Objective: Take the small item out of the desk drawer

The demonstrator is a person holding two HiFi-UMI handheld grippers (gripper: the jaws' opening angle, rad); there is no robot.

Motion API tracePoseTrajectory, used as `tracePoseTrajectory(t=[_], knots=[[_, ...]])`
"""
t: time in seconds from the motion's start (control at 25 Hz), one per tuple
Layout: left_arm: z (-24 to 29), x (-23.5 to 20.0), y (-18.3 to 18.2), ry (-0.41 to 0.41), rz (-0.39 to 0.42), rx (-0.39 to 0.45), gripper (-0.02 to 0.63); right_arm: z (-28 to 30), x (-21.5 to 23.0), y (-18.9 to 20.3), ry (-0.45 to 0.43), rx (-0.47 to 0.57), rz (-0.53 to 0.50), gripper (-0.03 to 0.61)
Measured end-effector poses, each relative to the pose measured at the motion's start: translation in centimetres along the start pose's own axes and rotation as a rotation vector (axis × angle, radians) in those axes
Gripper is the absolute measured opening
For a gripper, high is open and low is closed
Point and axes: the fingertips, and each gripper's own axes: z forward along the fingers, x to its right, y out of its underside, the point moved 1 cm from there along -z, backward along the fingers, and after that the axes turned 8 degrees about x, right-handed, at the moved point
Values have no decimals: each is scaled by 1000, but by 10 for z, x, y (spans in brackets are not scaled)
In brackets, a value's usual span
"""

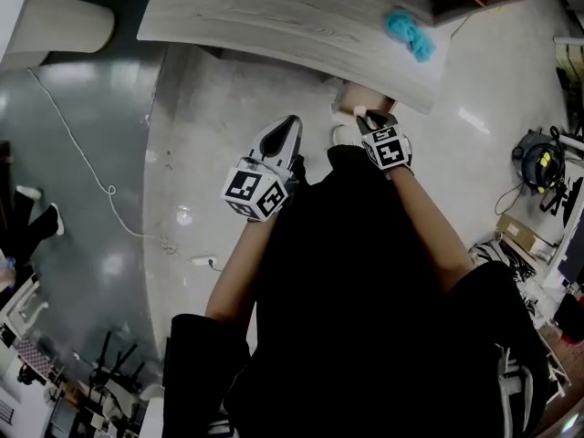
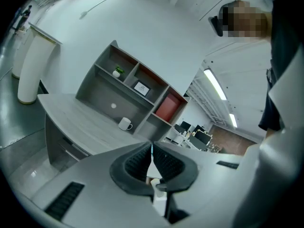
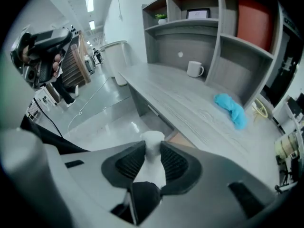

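My right gripper (image 3: 152, 150) is shut on a small white item (image 3: 153, 138), whose top pokes out above the pads. In the head view that gripper (image 1: 367, 117) hangs just in front of the desk edge, over the open drawer (image 1: 349, 97) with its light brown inside. Below the held item in the right gripper view, a corner of the drawer (image 3: 176, 137) shows under the grey wooden desk top (image 3: 190, 109). My left gripper (image 1: 289, 124) is shut with nothing in it, to the left of the right one and away from the desk; its pads (image 2: 142, 161) meet.
A blue cloth (image 1: 411, 31) lies on the desk top (image 1: 274, 12) at the right, and a white mug (image 3: 194, 69) stands by the grey shelf unit (image 3: 223, 27). A white cable (image 1: 87, 162) trails over the glossy floor at the left. Boxes and gear (image 1: 538, 162) crowd the right.
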Motion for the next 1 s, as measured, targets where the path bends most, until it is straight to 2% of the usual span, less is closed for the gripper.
tracePoseTrajectory(t=[0.44, 0.68, 0.84, 1.0], knots=[[-16, -19, -23, 153, 50, -78, 18, -69, -14, -30, 208, 158, 254, 104], [-3, 6, -43, 199, 114, -61, 18, -138, 1, -41, 278, 293, 307, 104], [13, 31, -49, 185, 177, -52, 18, -194, 23, -47, 306, 393, 311, 104], [22, 66, -54, 186, 190, -38, 18, -251, 52, -56, 349, 492, 339, 104]])
